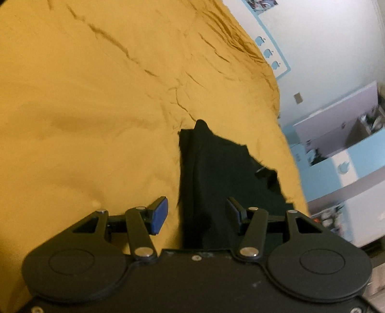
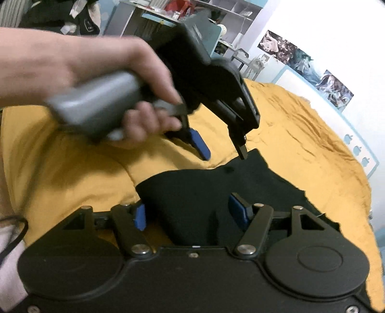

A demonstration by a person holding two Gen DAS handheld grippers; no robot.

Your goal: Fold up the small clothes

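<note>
A small black garment [image 1: 216, 178] lies on the mustard-yellow bedspread [image 1: 96, 96]. In the left wrist view my left gripper [image 1: 196, 211] is open, its blue-padded fingers [image 1: 160, 214] spread over the garment's near end and empty. In the right wrist view the garment [image 2: 192, 192] lies flat just ahead, and my right gripper [image 2: 190, 214] is open over its near edge, empty. The left gripper also shows there [image 2: 223, 149], held by a hand [image 2: 101, 79], open, hovering above the garment's far edge.
The bedspread [image 2: 300, 134] is wrinkled towards the far edge. A white and blue wall with posters [image 2: 308, 65] runs along the bed. Cluttered shelves [image 2: 187, 9] stand behind. A white shelf unit [image 1: 341, 134] is beside the bed.
</note>
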